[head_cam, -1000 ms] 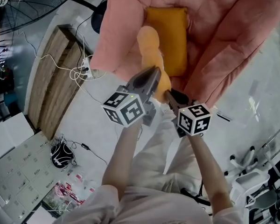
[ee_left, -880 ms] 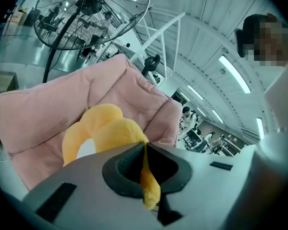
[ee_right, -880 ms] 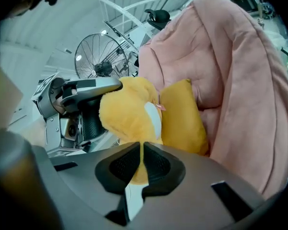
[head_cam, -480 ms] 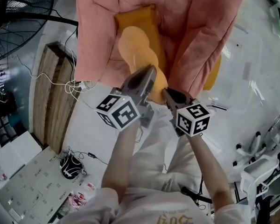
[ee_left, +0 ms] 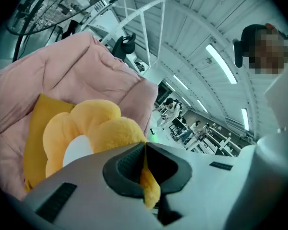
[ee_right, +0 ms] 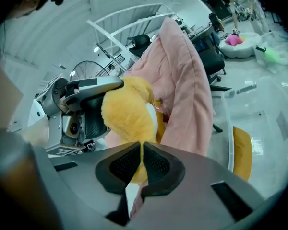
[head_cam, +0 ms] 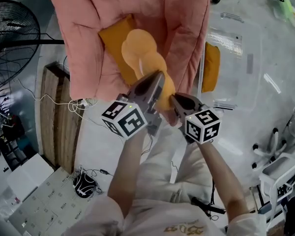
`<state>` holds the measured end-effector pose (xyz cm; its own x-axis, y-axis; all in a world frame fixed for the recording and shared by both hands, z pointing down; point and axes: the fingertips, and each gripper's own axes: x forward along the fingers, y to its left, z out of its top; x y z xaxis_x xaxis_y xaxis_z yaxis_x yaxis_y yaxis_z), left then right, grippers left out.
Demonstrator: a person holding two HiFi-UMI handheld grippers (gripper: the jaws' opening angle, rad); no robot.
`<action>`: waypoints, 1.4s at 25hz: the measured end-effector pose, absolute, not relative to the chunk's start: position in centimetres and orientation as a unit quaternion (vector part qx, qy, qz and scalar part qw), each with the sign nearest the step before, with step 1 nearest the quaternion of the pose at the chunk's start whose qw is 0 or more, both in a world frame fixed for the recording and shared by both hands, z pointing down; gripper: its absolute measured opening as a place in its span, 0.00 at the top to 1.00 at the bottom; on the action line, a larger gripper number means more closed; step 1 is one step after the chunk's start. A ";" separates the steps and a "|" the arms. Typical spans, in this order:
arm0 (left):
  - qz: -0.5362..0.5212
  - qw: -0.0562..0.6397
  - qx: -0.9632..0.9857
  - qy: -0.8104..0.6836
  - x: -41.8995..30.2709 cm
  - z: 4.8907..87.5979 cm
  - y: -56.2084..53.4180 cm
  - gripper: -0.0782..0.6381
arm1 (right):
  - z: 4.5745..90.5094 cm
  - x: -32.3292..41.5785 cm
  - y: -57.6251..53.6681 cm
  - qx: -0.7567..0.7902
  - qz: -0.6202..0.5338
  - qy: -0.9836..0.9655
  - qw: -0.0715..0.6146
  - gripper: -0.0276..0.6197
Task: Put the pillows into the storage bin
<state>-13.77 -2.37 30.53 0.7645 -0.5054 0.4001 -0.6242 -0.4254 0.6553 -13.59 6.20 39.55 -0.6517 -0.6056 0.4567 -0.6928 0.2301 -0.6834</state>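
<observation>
A yellow flower-shaped pillow (head_cam: 143, 58) with a white centre hangs in the air in front of me, held from both sides. My left gripper (head_cam: 160, 80) is shut on a fold of its yellow plush (ee_left: 149, 188). My right gripper (head_cam: 174, 100) is shut on its lower edge (ee_right: 127, 111). In the right gripper view the left gripper (ee_right: 89, 92) shows just behind the pillow. A clear storage bin (head_cam: 236, 53) stands on the floor at the right, with an orange pillow (head_cam: 211, 65) at its near side. Another orange square pillow (head_cam: 113, 36) lies on the pink quilted lounger (head_cam: 83, 38).
A wooden board (head_cam: 54, 117) lies on the floor left of the lounger, with white cables (head_cam: 81, 104) beside it. A floor fan (head_cam: 14, 28) stands at the far left. A white chair base (head_cam: 280, 168) is at the lower right. The person's legs (head_cam: 162, 156) are below the grippers.
Both grippers have swung to the right with the flower pillow between them. The lounger has slid left in view, and the clear bin with its orange pillow has come into sight.
</observation>
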 end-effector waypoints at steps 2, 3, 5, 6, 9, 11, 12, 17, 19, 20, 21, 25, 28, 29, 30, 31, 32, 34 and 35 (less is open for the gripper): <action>0.088 0.407 0.851 -0.320 -11.8 30.5 -1.8 0.85 | 39.6 -12.7 6.7 0.420 0.467 -0.777 0.038 0.91; 0.097 0.401 0.856 -0.312 -10.9 30.5 -1.6 0.85 | 39.6 -12.3 6.9 0.424 0.469 -0.774 0.034 0.91; 0.114 0.387 0.866 -0.295 -9.0 30.5 -1.2 0.85 | 39.5 -11.5 7.3 0.431 0.471 -0.769 0.024 0.91; 0.122 0.381 0.870 -0.287 -8.1 30.5 -1.0 0.85 | 39.5 -11.0 7.4 0.434 0.472 -0.767 0.020 0.91; 0.131 0.377 0.875 -0.275 -5.8 30.5 -0.2 0.86 | 39.3 -9.4 8.1 0.442 0.478 -0.759 0.007 0.92; 0.129 0.382 0.875 -0.270 -4.5 30.3 0.3 0.86 | 39.2 -8.2 8.7 0.445 0.477 -0.758 0.003 0.92; 0.128 0.384 0.875 -0.266 -3.8 30.2 0.6 0.86 | 39.1 -7.6 8.9 0.446 0.475 -0.759 0.002 0.92; 0.119 0.398 0.874 -0.252 -0.7 30.5 1.3 0.86 | 39.2 -4.5 9.7 0.460 0.471 -0.753 -0.014 0.93; 0.119 0.407 0.872 -0.246 0.6 30.9 1.7 0.86 | 39.5 -3.0 10.4 0.471 0.474 -0.743 -0.025 0.93; 0.120 0.411 0.871 -0.242 1.2 31.0 2.0 0.86 | 39.6 -2.4 10.7 0.476 0.476 -0.739 -0.028 0.93; 0.120 0.415 0.870 -0.239 1.7 31.2 2.3 0.86 | 39.7 -1.8 11.0 0.480 0.477 -0.736 -0.029 0.93; 0.114 0.424 0.869 -0.228 3.9 31.4 2.6 0.86 | 39.9 0.1 11.2 0.483 0.473 -0.737 -0.026 0.93; 0.116 0.428 0.869 -0.220 5.7 31.7 3.4 0.86 | 40.3 1.6 11.8 0.487 0.473 -0.733 -0.026 0.93; 0.117 0.430 0.868 -0.217 6.3 31.7 3.7 0.87 | 40.4 2.2 12.1 0.489 0.475 -0.731 -0.027 0.93; 0.118 0.433 0.868 -0.214 7.0 31.8 4.0 0.87 | 40.4 2.8 12.4 0.492 0.476 -0.728 -0.030 0.93; 0.118 0.435 0.867 -0.211 7.7 31.8 4.4 0.87 | 40.5 3.4 12.7 0.494 0.479 -0.725 -0.033 0.93; 0.119 0.437 0.867 -0.208 8.3 31.9 4.6 0.87 | 40.6 4.1 12.9 0.497 0.481 -0.721 -0.036 0.93; 0.119 0.442 0.866 -0.203 9.5 32.3 5.0 0.87 | 41.0 5.3 13.3 0.503 0.484 -0.715 -0.041 0.93; 0.119 0.444 0.865 -0.200 10.2 32.6 5.1 0.87 | 41.3 6.0 13.4 0.506 0.485 -0.711 -0.043 0.93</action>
<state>10.22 5.08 32.55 0.8914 -0.2409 0.3840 -0.4524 -0.5257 0.7204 6.00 13.40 41.35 -0.4837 -0.7622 0.4302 -0.6785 0.0161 -0.7344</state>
